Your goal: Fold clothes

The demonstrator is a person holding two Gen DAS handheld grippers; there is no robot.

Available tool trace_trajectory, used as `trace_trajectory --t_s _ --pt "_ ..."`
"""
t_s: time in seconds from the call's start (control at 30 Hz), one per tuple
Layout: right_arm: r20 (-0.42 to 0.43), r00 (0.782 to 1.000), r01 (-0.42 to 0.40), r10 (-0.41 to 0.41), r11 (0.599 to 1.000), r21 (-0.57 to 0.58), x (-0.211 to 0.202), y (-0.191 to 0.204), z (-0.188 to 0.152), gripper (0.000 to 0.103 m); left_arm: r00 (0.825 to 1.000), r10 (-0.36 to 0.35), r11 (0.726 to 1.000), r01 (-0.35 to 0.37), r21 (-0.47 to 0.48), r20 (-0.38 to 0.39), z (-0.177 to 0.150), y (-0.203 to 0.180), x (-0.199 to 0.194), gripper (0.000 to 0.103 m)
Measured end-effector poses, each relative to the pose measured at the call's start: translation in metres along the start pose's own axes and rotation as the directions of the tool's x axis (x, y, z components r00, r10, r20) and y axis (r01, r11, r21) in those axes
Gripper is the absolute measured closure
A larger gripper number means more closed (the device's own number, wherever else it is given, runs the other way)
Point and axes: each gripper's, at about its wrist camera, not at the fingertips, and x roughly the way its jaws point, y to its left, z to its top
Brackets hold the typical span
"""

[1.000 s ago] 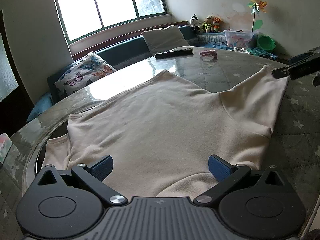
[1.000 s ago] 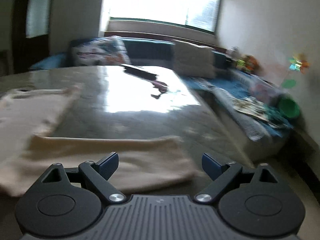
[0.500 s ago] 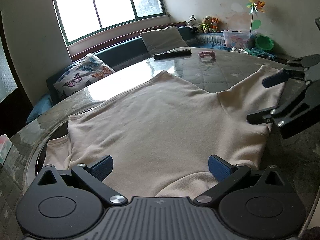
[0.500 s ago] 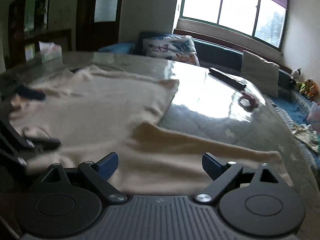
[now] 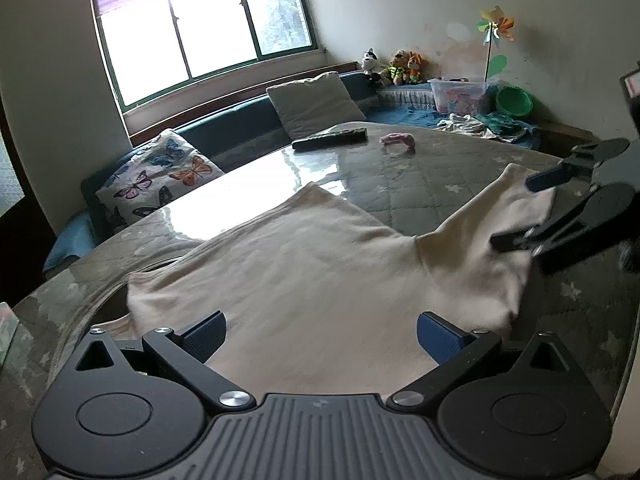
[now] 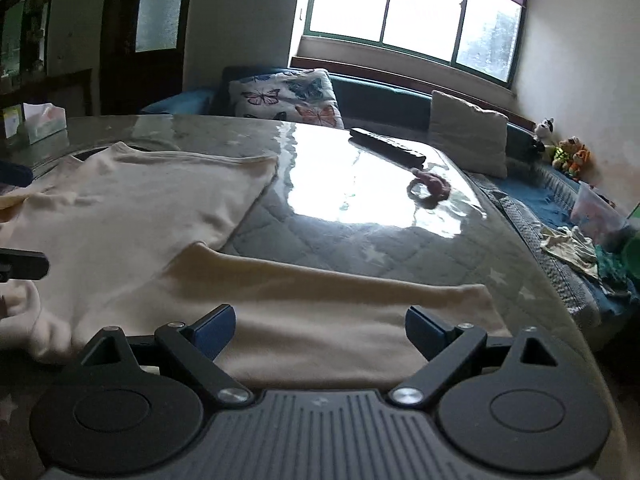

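A cream shirt (image 5: 304, 280) lies spread flat on the counter (image 5: 420, 176), one sleeve (image 6: 340, 304) stretched out to the right. Both the left hand-held gripper (image 5: 320, 332) and the right hand-held gripper (image 6: 320, 326) are spread wide, holding nothing. The cloth looks soft, light and limp; the sleeve's end seems the best place to pinch.

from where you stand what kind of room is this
Most likely a home living room: a long dark teal window bench with a butterfly-print cushion, small stuffed toy animals in the corner, and a cream long-sleeved top spread on the glass-topped round table.
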Motion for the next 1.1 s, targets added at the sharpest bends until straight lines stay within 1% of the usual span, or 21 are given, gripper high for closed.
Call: trace_trajectory --t_s 0.13,0.27,0.37,0.5,0.57,0.6,0.63,0.67,0.7,0.73,0.83,0.87,0.9,0.93,0.97,1.1 --pt "-0.018 0.999 0.040 -0.040 0.999 0.003 0.007 -0.005 -0.004 0.009 1.000 -0.009 1.000 0.009 0.011 -0.012 0.004 -0.008 0.011 0.000" --pt "-0.027 0.994 0.105 -0.104 0.994 0.043 0.004 -0.027 -0.008 0.009 0.999 -0.019 1.000 0.020 0.015 -0.034 0.003 -0.013 0.021 0.000" --pt "-0.038 0.987 0.161 -0.159 0.985 0.060 0.002 -0.044 -0.013 0.010 0.998 -0.025 0.999 0.026 0.020 -0.049 0.001 -0.017 0.027 0.000" --pt "-0.061 0.981 0.191 -0.184 0.971 0.146 0.000 -0.069 -0.018 0.014 0.997 -0.031 0.999 0.032 0.024 -0.066 -0.002 -0.020 0.032 0.000" --pt "-0.074 0.980 0.194 -0.183 0.956 0.218 -0.001 -0.082 -0.021 0.024 0.997 -0.032 0.999 0.034 0.024 -0.070 -0.003 -0.021 0.033 0.000" --pt "-0.080 0.981 0.194 -0.179 0.948 0.252 -0.001 -0.087 -0.022 0.026 0.997 -0.033 0.999 0.035 0.024 -0.070 -0.003 -0.021 0.033 0.000" --pt "-0.085 0.982 0.186 -0.169 0.942 0.279 0.001 -0.092 -0.022 0.034 0.997 -0.034 0.999 0.035 0.024 -0.070 -0.003 -0.022 0.033 0.000" --pt "-0.090 0.983 0.178 -0.158 0.935 0.306 0.003 -0.097 -0.023 0.040 0.997 -0.034 0.999 0.036 0.025 -0.070 -0.003 -0.022 0.033 0.000" --pt "-0.087 0.984 0.177 -0.157 0.933 0.314 0.004 -0.099 -0.023 0.040 0.997 -0.034 0.999 0.035 0.025 -0.070 -0.003 -0.023 0.033 0.000" --pt "-0.084 0.984 0.177 -0.158 0.931 0.320 0.005 -0.100 -0.022 0.043 0.997 -0.033 0.999 0.035 0.026 -0.071 -0.003 -0.023 0.033 0.000" --pt "-0.078 0.984 0.179 -0.162 0.925 0.337 0.008 -0.103 -0.021 0.057 0.997 -0.032 0.999 0.034 0.025 -0.071 -0.003 -0.023 0.033 0.000" --pt "-0.078 0.983 0.182 -0.165 0.922 0.342 0.008 -0.103 -0.021 0.068 0.997 -0.032 0.999 0.033 0.024 -0.071 -0.003 -0.023 0.033 0.000" --pt "-0.078 0.983 0.185 -0.168 0.920 0.347 0.008 -0.104 -0.020 0.075 0.997 -0.032 0.999 0.034 0.025 -0.071 -0.003 -0.023 0.033 0.000" --pt "-0.076 0.983 0.182 -0.166 0.917 0.355 0.008 -0.106 -0.019 0.089 0.997 -0.032 0.999 0.034 0.025 -0.071 -0.003 -0.023 0.033 0.000" --pt "-0.074 0.984 0.179 -0.163 0.914 0.363 0.008 -0.107 -0.018 0.095 0.997 -0.032 0.999 0.033 0.024 -0.070 -0.003 -0.023 0.033 0.000" --pt "-0.041 0.984 0.177 -0.175 0.903 0.392 0.001 -0.116 -0.014 0.095 0.997 -0.030 0.999 0.031 0.020 -0.064 -0.002 -0.023 0.032 0.000"
